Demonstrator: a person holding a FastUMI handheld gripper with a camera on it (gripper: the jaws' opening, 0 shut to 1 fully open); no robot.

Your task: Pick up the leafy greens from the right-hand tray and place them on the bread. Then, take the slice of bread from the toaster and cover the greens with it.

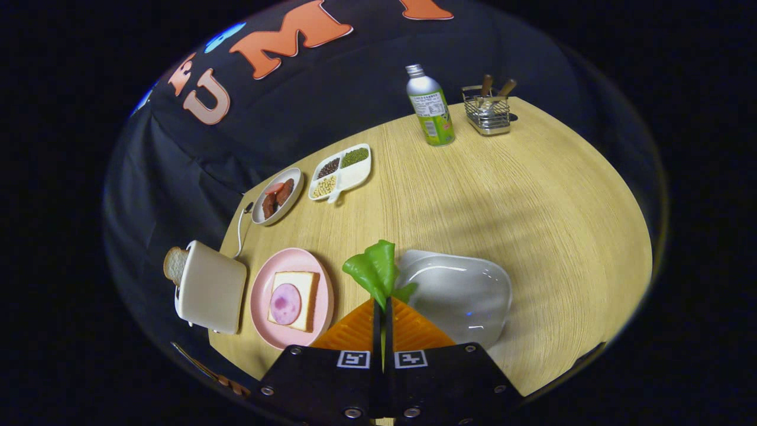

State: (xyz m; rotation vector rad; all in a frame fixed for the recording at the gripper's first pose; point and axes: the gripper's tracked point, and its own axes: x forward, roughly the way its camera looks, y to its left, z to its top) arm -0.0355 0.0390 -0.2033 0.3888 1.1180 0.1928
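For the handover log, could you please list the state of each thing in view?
gripper: shut on leafy greens
leafy greens: lifted, clamped by stem
white tray: empty
bread on pink plate: ham slice on top, uncovered
toaster: bread slice sticking out
metal bottle: upright, capped

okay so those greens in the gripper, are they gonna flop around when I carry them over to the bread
Probably a little. The greens stand up from the shut gripper without drooping, so they look fairly stiff, maybe plastic. They seem thin and light, pinched only at the stem, so they may twist or slip. They should lie loosely on the bread.
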